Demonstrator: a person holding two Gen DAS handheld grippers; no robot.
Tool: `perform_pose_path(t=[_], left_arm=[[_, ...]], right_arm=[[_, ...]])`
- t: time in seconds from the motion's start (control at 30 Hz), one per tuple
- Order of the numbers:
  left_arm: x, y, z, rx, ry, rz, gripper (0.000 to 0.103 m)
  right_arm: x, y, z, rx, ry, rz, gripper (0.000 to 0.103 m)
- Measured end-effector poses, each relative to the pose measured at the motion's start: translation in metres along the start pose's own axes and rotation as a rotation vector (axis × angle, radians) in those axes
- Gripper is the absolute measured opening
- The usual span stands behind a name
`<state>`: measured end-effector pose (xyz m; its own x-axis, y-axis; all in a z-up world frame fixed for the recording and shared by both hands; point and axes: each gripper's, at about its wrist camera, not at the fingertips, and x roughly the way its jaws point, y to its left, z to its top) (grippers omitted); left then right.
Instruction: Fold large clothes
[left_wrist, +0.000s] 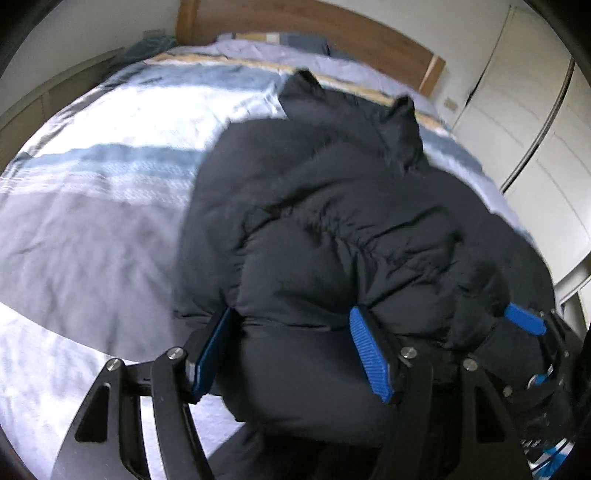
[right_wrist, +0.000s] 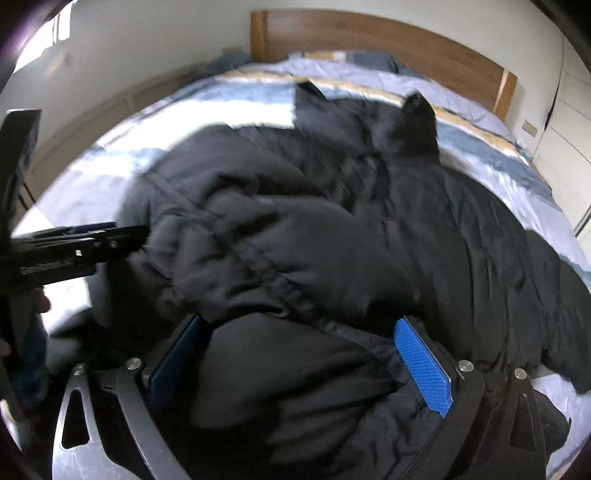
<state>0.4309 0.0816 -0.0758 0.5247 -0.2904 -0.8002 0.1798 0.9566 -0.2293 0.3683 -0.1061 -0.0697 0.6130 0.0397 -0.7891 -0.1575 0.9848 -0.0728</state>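
Note:
A large black puffer jacket (left_wrist: 332, 206) lies bunched on the bed, its far end toward the headboard. It also fills the right wrist view (right_wrist: 332, 229). My left gripper (left_wrist: 295, 325) has its blue pads wide apart with a thick fold of the jacket's near edge between them. My right gripper (right_wrist: 303, 332) stands the same way on another fold of the near edge. Both look clamped on the bulky fabric. The left gripper shows from the side in the right wrist view (right_wrist: 122, 232), and the right gripper's blue pad shows in the left wrist view (left_wrist: 524, 319).
The bed has a blue, white and grey striped cover (left_wrist: 92, 206). A wooden headboard (left_wrist: 314, 33) stands at the far end. White wardrobe doors (left_wrist: 524, 122) line the right side. A low wooden shelf (left_wrist: 48, 96) runs along the left wall.

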Motion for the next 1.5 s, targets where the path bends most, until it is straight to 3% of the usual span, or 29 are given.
perform_pose_path(t=[0.1,0.23,0.37,0.5,0.63,0.77,0.93,1.1,1.27,1.5], left_arm=[[0.003,-0.013,-0.006,0.052,0.005,0.041,0.064],[-0.024,-0.022,0.004,0.073,-0.039,0.040,0.064],[-0.035,-0.032,0.013,0.108,-0.072,0.060,0.064],[-0.021,-0.034,-0.002,0.087,-0.020,0.063,0.064],[-0.022,-0.032,-0.024,0.060,-0.010,0.076,0.064],[-0.046,-0.035,-0.034,0.046,-0.023,0.089,0.064],[-0.082,-0.044,-0.050,0.016,-0.063,0.098,0.064],[-0.112,-0.065,-0.057,-0.005,-0.107,0.076,0.064],[-0.122,-0.082,-0.057,-0.010,-0.108,0.041,0.064],[-0.106,-0.089,-0.068,-0.078,-0.076,0.043,0.064]], right_arm=[[0.007,-0.021,-0.013,0.023,0.026,-0.014,0.101],[0.003,-0.048,-0.022,0.082,0.064,0.001,0.101],[-0.027,-0.046,-0.016,0.061,0.003,-0.005,0.098],[-0.042,-0.030,-0.012,0.012,-0.052,0.040,0.098],[-0.022,-0.024,-0.028,-0.016,0.014,0.037,0.098],[-0.016,-0.052,-0.047,0.069,0.059,0.059,0.098],[-0.050,-0.079,-0.056,0.116,0.015,0.063,0.099],[-0.099,-0.126,-0.072,0.218,-0.076,0.067,0.102],[-0.135,-0.201,-0.094,0.369,-0.185,0.116,0.102],[-0.135,-0.322,-0.150,0.641,-0.130,0.088,0.103]])
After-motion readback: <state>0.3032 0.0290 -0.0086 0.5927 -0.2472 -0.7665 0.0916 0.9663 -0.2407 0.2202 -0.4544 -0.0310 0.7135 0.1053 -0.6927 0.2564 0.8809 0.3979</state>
